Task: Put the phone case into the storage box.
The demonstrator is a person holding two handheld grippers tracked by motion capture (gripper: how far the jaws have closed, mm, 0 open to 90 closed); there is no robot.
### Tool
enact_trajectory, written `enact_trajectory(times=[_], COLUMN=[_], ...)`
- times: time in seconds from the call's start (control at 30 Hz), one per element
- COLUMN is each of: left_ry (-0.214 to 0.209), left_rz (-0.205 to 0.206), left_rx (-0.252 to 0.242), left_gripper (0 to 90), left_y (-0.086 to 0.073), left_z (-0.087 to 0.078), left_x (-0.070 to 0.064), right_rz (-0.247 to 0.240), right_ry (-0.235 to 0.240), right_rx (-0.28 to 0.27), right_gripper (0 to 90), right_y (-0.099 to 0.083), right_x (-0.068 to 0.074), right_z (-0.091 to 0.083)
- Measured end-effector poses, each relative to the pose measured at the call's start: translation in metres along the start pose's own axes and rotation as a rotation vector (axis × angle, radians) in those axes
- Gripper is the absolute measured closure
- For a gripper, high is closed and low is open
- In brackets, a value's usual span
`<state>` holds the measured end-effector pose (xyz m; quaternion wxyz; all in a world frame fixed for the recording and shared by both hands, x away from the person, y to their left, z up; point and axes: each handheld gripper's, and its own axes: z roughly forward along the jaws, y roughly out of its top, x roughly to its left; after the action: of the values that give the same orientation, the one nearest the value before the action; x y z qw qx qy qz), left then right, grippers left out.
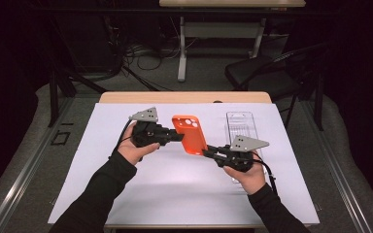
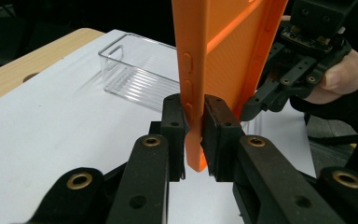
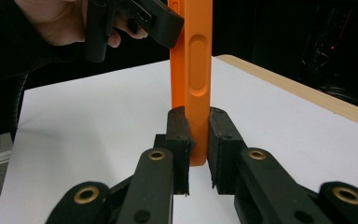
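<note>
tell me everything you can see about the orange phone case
The orange phone case looks like matte, slightly flexible plastic, with a raised camera block with round openings at its top corner and moulded button bumps along its side edges. It is empty and held up off the white table sheet, not resting on it. The left hand-held gripper clamps one long edge and the right hand-held gripper the opposite edge near a lower corner. Both pairs of jaws are shut on its rim. Nothing else touches it.
</note>
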<state>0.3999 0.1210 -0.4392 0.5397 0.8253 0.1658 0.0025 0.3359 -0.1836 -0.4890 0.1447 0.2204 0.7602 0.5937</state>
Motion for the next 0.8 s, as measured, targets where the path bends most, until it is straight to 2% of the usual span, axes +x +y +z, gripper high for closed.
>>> enact_trajectory(times=[0.3,0.47,0.8], left_ry=[-0.026,-0.043,-0.041], left_rz=[0.012,0.005,0.012], left_rx=[-0.004,-0.005,-0.006], left_gripper=[80.6,81.1,81.5], left_y=[-0.0014,-0.0016,-0.0014], left_z=[-0.0002,-0.0005,0.0], left_x=[0.0033,0.0045,0.0041], right_rz=[-0.015,-0.022,-0.028], right_ry=[-0.003,-0.005,-0.009], right_rx=[0.005,0.009,0.012], right_gripper=[80.5,80.5,80.5], right_y=[0.0,0.0005,0.0006], right_x=[0.0011,0.0015,0.0013], right_z=[0.0006,-0.0003,-0.0007])
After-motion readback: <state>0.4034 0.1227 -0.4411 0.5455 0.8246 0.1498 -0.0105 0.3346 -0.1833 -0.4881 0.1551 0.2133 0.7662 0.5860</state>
